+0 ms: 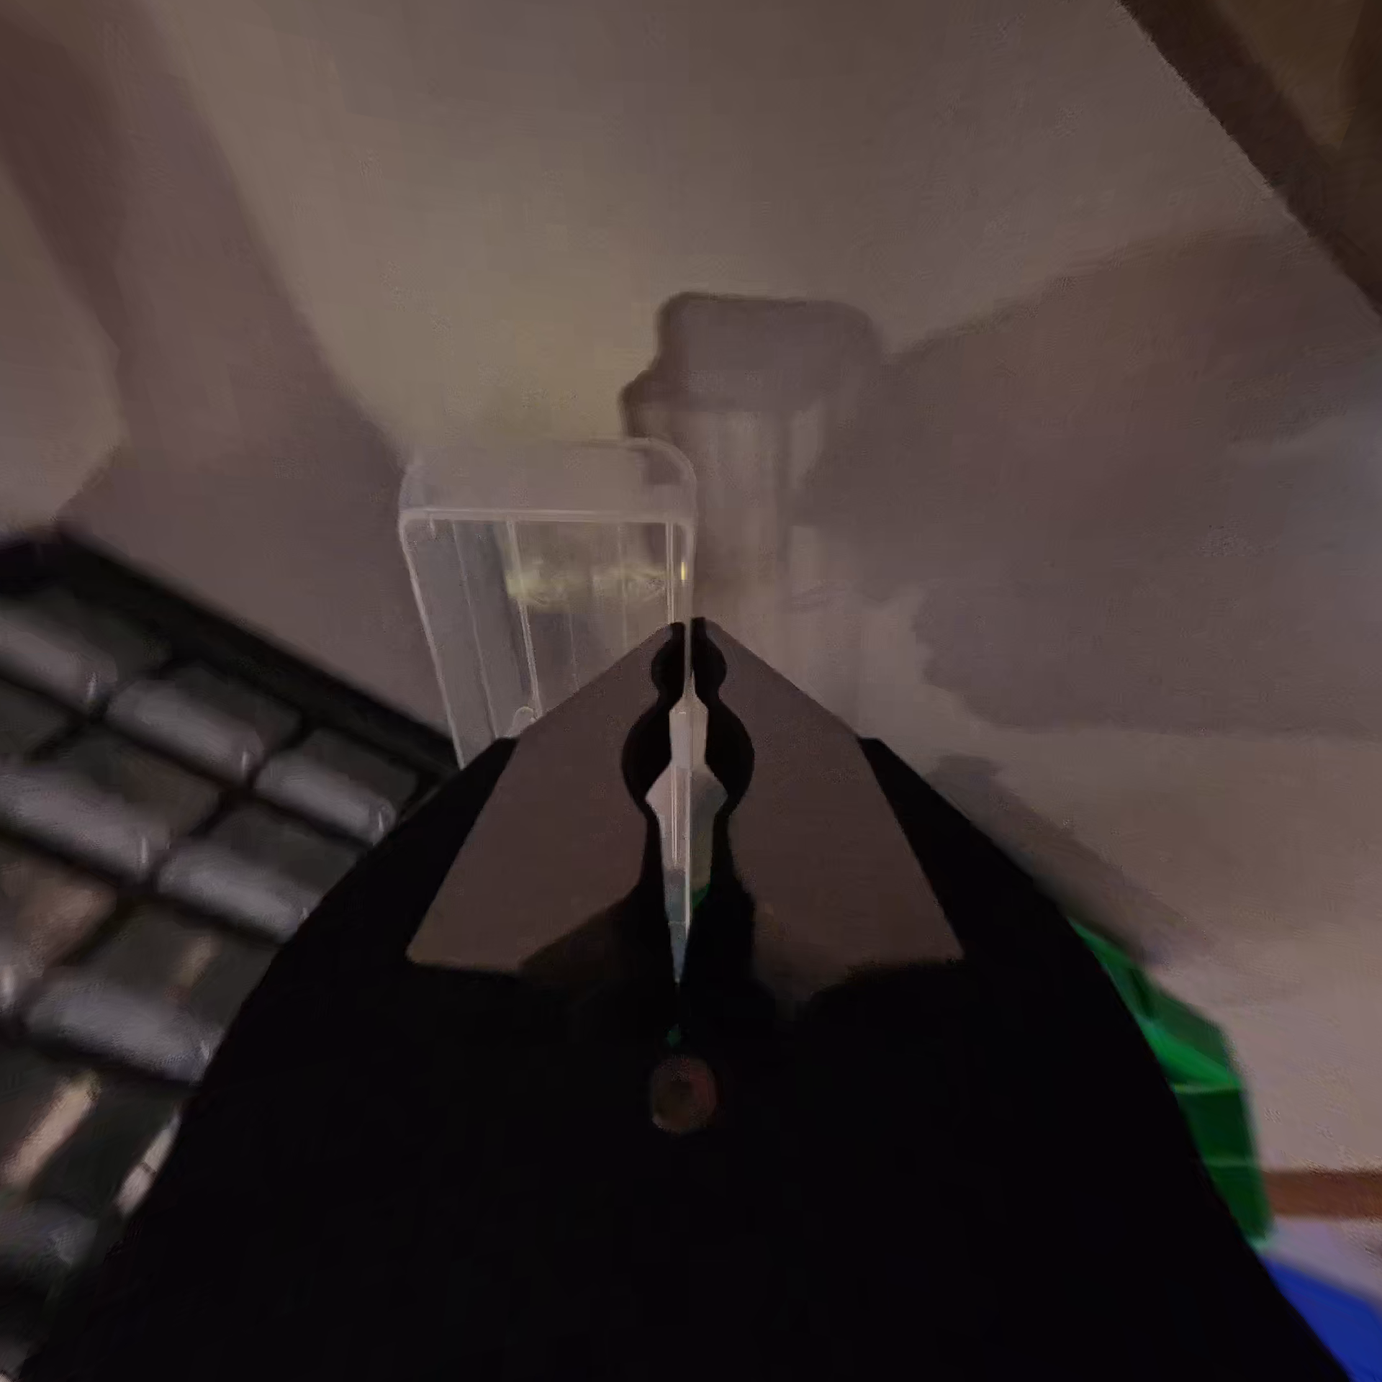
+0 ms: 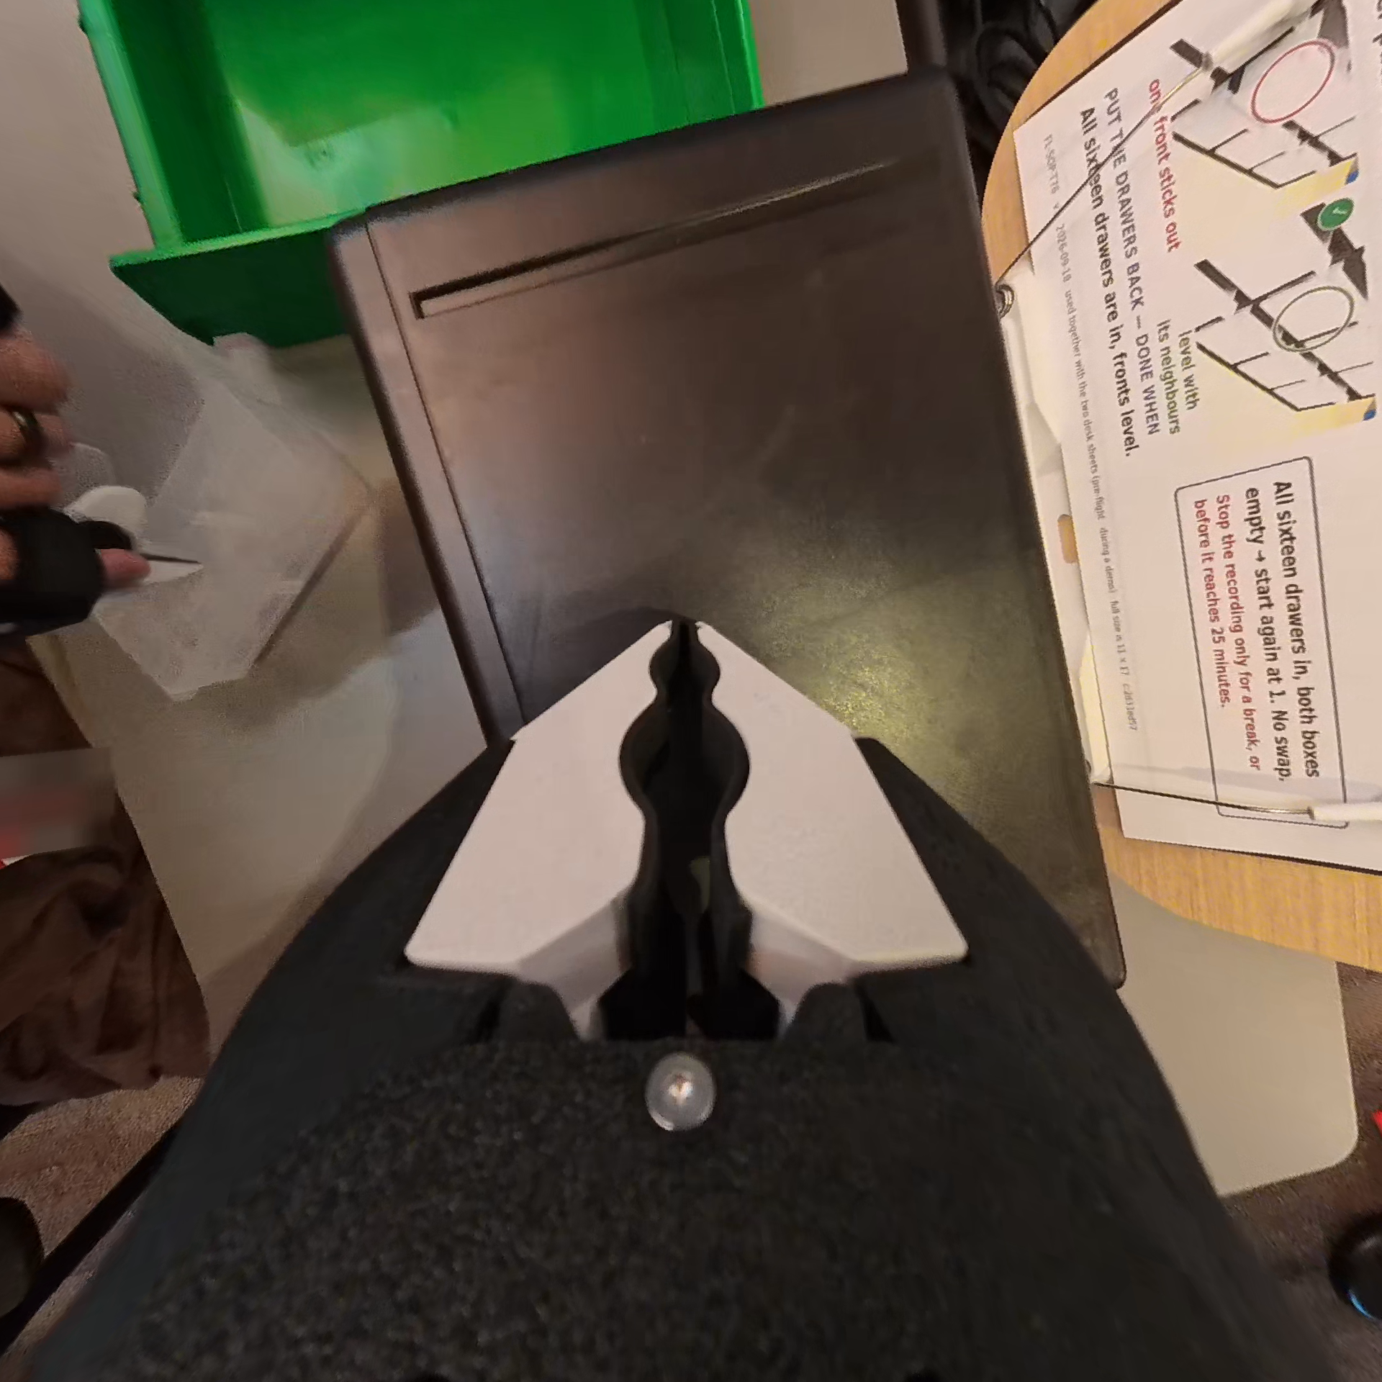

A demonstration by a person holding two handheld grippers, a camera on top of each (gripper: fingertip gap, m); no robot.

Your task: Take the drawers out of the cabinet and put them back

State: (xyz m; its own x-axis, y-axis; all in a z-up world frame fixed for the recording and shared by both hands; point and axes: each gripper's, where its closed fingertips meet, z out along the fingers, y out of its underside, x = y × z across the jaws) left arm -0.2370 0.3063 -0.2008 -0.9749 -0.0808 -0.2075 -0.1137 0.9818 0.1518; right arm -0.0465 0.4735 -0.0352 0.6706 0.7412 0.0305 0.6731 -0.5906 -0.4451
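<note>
My left gripper [image 1: 688,628] is shut on a thin edge of a clear plastic drawer [image 1: 546,568] and holds it out in front, over a pale surface. The black cabinet's front with its rows of dark drawer fronts [image 1: 149,785] lies at the left, blurred. In the right wrist view my right gripper [image 2: 686,628] is shut with nothing in it, its tips at the smooth black outer panel of the cabinet [image 2: 710,411]. At the far left of that view a hand holds the left gripper [image 2: 45,553] with the clear drawer [image 2: 224,523].
A green plastic bin [image 2: 374,134] stands behind the cabinet; it also shows in the left wrist view [image 1: 1196,1069]. A printed sheet [image 2: 1196,449] lies on a round wooden board [image 2: 1234,905] to the right of the cabinet.
</note>
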